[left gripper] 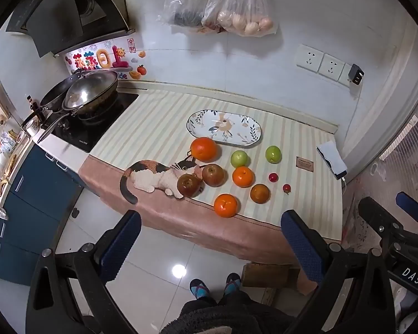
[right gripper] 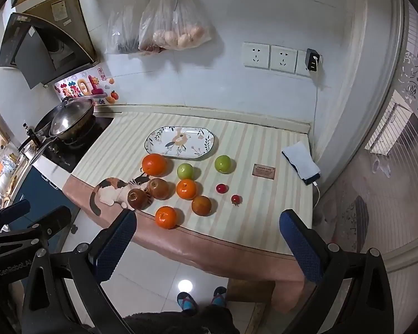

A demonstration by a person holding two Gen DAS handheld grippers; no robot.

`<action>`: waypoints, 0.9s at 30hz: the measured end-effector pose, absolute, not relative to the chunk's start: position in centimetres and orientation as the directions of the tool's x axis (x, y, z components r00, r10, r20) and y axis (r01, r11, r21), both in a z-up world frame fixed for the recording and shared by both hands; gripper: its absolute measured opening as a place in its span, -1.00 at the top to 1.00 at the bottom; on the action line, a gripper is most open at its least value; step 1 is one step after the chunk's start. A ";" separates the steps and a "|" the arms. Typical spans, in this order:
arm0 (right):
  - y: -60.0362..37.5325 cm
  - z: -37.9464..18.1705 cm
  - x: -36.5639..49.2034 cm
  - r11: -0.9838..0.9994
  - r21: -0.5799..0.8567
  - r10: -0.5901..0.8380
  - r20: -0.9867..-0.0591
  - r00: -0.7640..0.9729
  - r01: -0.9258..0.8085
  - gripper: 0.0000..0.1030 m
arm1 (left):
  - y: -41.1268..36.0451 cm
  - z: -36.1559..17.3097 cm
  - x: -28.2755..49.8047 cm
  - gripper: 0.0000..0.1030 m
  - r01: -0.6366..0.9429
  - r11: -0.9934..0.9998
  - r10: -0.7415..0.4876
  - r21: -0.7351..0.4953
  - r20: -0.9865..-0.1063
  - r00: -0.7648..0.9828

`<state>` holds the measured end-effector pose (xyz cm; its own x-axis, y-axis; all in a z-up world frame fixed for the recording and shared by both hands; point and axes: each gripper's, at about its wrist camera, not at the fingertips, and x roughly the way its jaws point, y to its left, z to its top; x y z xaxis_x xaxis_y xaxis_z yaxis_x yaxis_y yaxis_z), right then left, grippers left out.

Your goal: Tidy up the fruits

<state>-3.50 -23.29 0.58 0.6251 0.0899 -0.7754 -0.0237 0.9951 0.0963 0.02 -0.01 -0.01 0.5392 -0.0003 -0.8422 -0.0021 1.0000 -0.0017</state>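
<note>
Several fruits lie loose on a striped tablecloth [left gripper: 158, 128] in front of an oval patterned plate [left gripper: 245, 142] that holds nothing. There is a large orange [left gripper: 203, 149], two green apples [left gripper: 239, 158] [left gripper: 273, 154], two brownish apples [left gripper: 213, 174] [left gripper: 188, 185], several smaller oranges [left gripper: 242, 176] and two small red fruits [left gripper: 273, 177]. The plate [right gripper: 156, 143] and the large orange [right gripper: 153, 164] show in the right wrist view too. My left gripper [left gripper: 209, 236] hangs open above the floor, short of the table's near edge. My right gripper [right gripper: 207, 236] is open as well, nothing between its fingers.
A stove with a lidded wok [left gripper: 90, 90] stands left of the table. A phone on a cable [left gripper: 331, 158] lies at the table's right edge beside a small card [left gripper: 304, 163]. Plastic bags [left gripper: 237, 8] hang on the wall. A person's slippered feet [left gripper: 214, 286] stand below.
</note>
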 end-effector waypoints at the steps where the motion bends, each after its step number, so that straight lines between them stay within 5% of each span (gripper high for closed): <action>1: -23.4 0.6 -3.4 0.995 0.096 0.090 -0.777 0.624 -0.024 -1.00 | 0.0 0.0 0.0 -1.00 0.000 1.000 -0.003 -0.003 -0.842 0.539; 27: -22.4 0.7 -4.3 0.996 0.087 0.088 -0.777 0.624 -0.032 -1.00 | -0.9 0.1 -0.2 -1.00 -0.002 1.000 -0.013 -0.017 -0.837 0.547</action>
<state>-4.33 -22.44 0.74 0.6239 0.0878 -0.7765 -0.0322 0.9957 0.0868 -0.21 -0.92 0.15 0.5467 -0.0134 -0.8372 -0.0021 0.9998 -0.0174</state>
